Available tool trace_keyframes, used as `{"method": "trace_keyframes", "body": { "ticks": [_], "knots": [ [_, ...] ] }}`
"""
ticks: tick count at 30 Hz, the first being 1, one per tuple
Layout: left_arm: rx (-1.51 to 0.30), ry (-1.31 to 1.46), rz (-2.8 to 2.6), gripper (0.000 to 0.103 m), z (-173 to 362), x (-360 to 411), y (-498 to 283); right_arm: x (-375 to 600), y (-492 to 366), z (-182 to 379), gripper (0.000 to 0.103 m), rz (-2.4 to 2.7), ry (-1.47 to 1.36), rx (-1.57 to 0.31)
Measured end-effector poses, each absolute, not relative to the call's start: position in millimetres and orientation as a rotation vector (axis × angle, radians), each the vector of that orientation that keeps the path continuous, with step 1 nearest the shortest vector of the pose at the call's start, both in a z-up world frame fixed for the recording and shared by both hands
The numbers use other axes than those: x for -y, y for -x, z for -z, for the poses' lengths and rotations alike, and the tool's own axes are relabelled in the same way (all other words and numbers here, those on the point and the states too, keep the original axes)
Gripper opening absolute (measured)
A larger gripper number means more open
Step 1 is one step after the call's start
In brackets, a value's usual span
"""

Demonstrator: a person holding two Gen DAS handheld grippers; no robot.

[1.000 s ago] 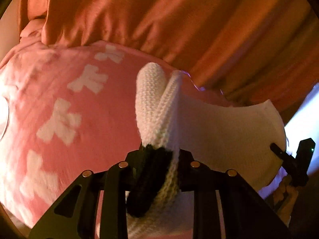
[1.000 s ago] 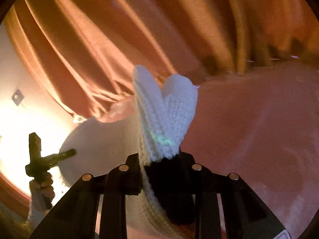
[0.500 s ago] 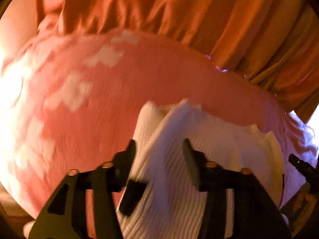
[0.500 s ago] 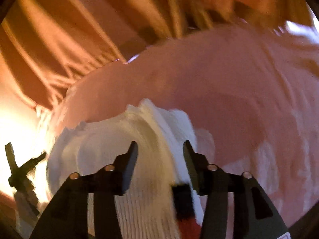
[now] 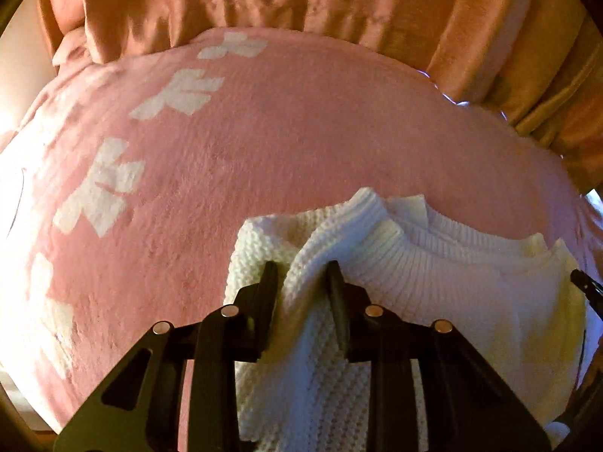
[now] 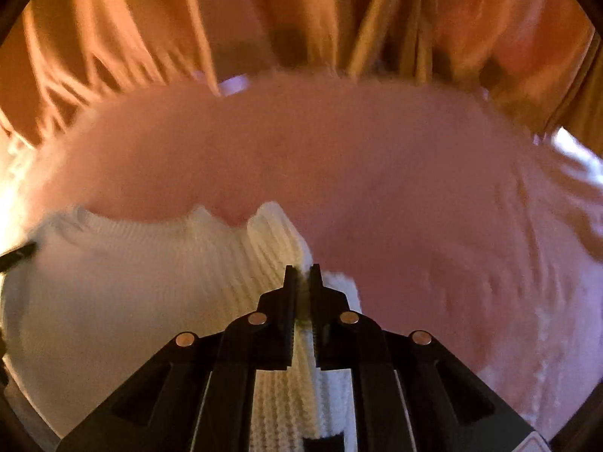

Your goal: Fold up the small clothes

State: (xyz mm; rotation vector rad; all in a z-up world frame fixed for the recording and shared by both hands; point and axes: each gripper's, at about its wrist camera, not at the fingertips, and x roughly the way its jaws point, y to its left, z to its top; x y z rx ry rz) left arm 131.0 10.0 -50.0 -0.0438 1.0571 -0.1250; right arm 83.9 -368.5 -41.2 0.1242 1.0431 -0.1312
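A small white knit sweater [image 5: 444, 286] lies on a pink fleece blanket [image 5: 264, 143] with white flower shapes. My left gripper [image 5: 301, 275] has its jaws apart, with a ridge of the sweater's left shoulder between them, loosely. The sweater's ribbed collar [image 5: 452, 237] faces away from me. In the right wrist view the sweater [image 6: 132, 282] spreads to the left. My right gripper [image 6: 302, 275] is nearly closed, pinching a fold of the sweater's right shoulder. The other gripper's tip [image 6: 17, 254] shows at the far left edge.
Orange curtains [image 5: 339, 11] hang right behind the blanket's far edge, also in the right wrist view [image 6: 301, 19]. The pink blanket [image 6: 414, 188] stretches right of the sweater. Bright light glares at the left of both views.
Both grippers came down from holding the sweater up in the air; the sweater now lies on the blanket. The left jaws opened. The right jaws opened, then closed on a fold.
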Motion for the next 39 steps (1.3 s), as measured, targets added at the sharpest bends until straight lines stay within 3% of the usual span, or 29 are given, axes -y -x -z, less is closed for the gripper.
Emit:
{"method": "trace_keyframes", "body": {
  "ticks": [3,12,16,18,21,22,27,32,38,39],
  "knots": [
    [-1.049,0.02,0.128,0.028,49,-8,-126,360,-68,18,0.013,0.123,-0.121,-0.975],
    [-1.049,0.035,0.107,0.028,48,-6,-121,322,-56,0,0.013,0.045,0.003,-0.94],
    [-1.053,0.029,0.11,0.029,49,-8,-122,343,-74,31,0.013,0.117,-0.025,-1.026],
    [-1.054,0.03,0.112,0.029,49,-8,-122,365,-80,45,0.004,0.141,-0.095,-1.061],
    [-1.04,0.06,0.128,0.029,40,-13,-115,375,-62,24,0.009,0.105,-0.247,-0.997],
    [-1.029,0.08,0.133,0.03,34,-16,-110,370,-54,15,0.01,0.093,-0.24,-0.974],
    [-0.968,0.149,0.152,0.059,10,-43,-72,318,-13,-7,0.014,-0.023,-0.211,-0.931],
    [-1.014,0.206,0.148,0.059,20,-64,-42,263,-8,1,0.014,-0.162,-0.213,-0.975],
    [-1.073,0.174,0.141,0.059,47,-56,-26,205,-62,31,0.014,-0.235,-0.102,-1.073],
    [-1.084,0.173,0.138,0.059,52,-55,-27,202,-70,40,0.009,-0.221,-0.084,-1.087]
  ]
}}
